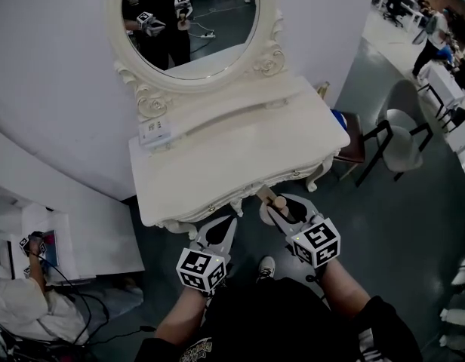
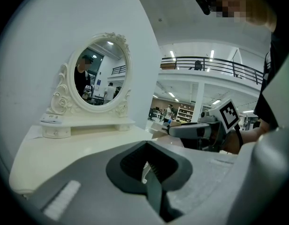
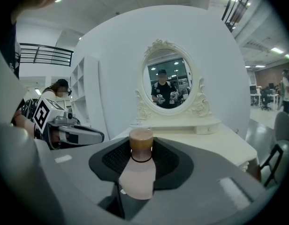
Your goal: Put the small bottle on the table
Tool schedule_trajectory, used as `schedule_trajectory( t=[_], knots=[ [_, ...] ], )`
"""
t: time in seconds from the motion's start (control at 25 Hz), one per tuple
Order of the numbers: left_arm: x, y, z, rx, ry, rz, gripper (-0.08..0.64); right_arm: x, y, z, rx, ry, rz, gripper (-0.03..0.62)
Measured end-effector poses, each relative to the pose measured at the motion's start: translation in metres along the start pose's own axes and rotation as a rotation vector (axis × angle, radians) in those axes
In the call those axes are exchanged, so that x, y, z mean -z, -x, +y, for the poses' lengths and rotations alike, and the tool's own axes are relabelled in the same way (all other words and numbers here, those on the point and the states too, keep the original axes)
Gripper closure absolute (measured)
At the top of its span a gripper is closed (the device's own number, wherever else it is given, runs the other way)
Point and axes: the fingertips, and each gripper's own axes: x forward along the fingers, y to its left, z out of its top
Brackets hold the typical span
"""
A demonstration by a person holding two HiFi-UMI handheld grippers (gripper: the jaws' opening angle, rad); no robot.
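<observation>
The small bottle [image 1: 275, 200], pale pink with a brown wooden cap, is held in my right gripper [image 1: 282, 208], just below the front edge of the white dressing table [image 1: 240, 157]. In the right gripper view the bottle [image 3: 138, 177] stands upright between the jaws of that gripper [image 3: 140, 161], cap toward the oval mirror [image 3: 169, 81]. My left gripper [image 1: 220, 227] hovers beside it under the table's front edge. It is shut with nothing in it, as the left gripper view [image 2: 149, 170] shows, and the right gripper [image 2: 201, 130] appears to its right.
A white power strip [image 1: 155, 132] lies on the raised shelf under the mirror [image 1: 191, 17]. A grey chair [image 1: 402, 138] and a brown stool [image 1: 352, 145] stand to the table's right. A seated person [image 1: 21, 300] and a white cabinet [image 1: 74, 240] are at the lower left.
</observation>
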Motion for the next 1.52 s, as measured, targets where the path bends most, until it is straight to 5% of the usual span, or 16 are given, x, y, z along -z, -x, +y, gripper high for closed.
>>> schedule_trajectory(
  t=[0.72,1.52],
  knots=[
    [-0.005,-0.032,-0.033,0.0,-0.023,0.033,0.56,0.001,0.022,-0.04,-0.004,-0.032,-0.023,0.425],
    [-0.016,-0.046,-0.005,-0.019,-0.004,0.015,0.56,-0.014,-0.011,-0.047,-0.033,-0.015,-0.002,0.425]
  ],
)
